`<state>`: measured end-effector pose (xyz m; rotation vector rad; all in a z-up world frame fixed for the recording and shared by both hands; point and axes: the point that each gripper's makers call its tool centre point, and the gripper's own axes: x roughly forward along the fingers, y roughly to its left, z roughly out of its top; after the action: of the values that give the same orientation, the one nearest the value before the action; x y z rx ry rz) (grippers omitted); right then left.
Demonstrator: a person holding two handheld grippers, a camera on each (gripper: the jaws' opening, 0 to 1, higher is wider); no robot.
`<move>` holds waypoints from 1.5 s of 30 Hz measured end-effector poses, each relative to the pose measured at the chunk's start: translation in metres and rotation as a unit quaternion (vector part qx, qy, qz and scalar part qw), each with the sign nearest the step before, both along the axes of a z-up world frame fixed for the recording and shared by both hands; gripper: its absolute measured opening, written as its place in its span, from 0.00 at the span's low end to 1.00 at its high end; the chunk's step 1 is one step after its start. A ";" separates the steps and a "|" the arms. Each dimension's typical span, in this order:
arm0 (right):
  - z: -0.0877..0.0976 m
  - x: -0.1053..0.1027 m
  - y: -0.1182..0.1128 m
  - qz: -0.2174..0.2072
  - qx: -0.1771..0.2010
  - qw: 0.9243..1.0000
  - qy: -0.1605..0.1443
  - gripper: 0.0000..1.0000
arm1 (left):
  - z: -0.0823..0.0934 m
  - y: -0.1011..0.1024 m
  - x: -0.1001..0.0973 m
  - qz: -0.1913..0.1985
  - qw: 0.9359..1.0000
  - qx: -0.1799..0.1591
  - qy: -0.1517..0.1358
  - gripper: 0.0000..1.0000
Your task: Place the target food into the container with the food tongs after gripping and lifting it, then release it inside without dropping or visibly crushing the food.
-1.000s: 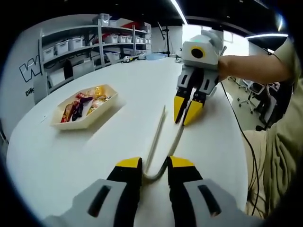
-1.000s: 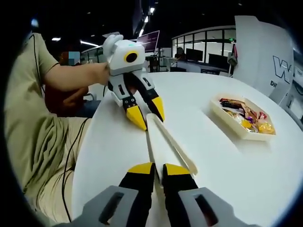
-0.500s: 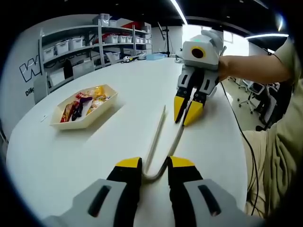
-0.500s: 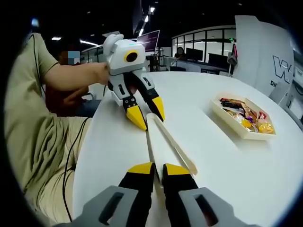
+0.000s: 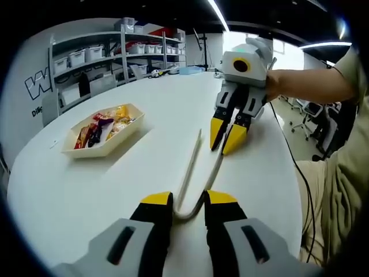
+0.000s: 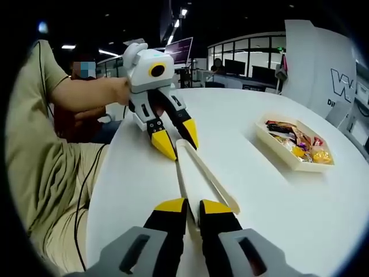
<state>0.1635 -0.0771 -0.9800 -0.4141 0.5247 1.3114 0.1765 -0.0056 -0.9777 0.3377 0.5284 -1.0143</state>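
Tongs made of pale cream plastic (image 5: pixel 193 173), long and V-shaped, lie on the round white table (image 5: pixel 86 196) between the two tools, apparently steadied at both ends so that one hand can take them over. In the left gripper view, the left gripper (image 5: pixel 188 203) rises from 6 o'clock with its yellow-tipped jaws set either side of the hinged bend; whether they truly press it I cannot tell. The right gripper (image 5: pixel 229 134) reaches in from 1 o'clock, jaws slightly parted in a narrow V, straddling the tip of one tong arm while the other arm lies free beside it. In the right gripper view, its own jaws stand nearly together over the tong ends (image 6: pixel 190 199). The target food, a mix of red, yellow and dark wrapped snacks (image 5: pixel 101 126), sits heaped in a shallow cream boat-shaped tray (image 5: pixel 106 149) at 9 o'clock, well apart from the tongs. By my reading, nothing is lifted yet.
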 end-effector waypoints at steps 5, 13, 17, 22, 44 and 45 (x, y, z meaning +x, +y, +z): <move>0.000 0.002 -0.001 -0.003 -0.001 1.000 0.000 0.03 | 0.000 0.000 0.001 0.001 1.000 0.000 -0.001 0.20; 0.000 0.002 0.000 -0.005 0.001 1.000 0.002 0.03 | 0.001 0.000 0.002 0.006 1.000 -0.001 -0.001 0.20; 0.000 0.001 0.001 -0.006 0.004 1.000 0.003 0.05 | 0.000 0.000 0.002 0.007 1.000 -0.003 -0.003 0.20; 0.000 0.001 0.001 -0.007 0.008 1.000 0.001 0.06 | 0.000 0.001 0.001 0.008 1.000 -0.004 -0.005 0.20; 0.008 0.001 -0.001 -0.030 0.038 0.999 -0.007 0.18 | 0.002 0.007 0.000 0.034 0.999 -0.013 -0.018 0.21; 0.009 0.001 -0.002 -0.033 0.040 0.999 -0.008 0.18 | 0.003 0.007 0.000 0.037 0.999 -0.014 -0.019 0.21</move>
<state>0.1648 -0.0791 -0.9710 -0.3387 0.4669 1.2598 0.1770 0.0017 -0.9750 0.3096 0.4878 -0.9417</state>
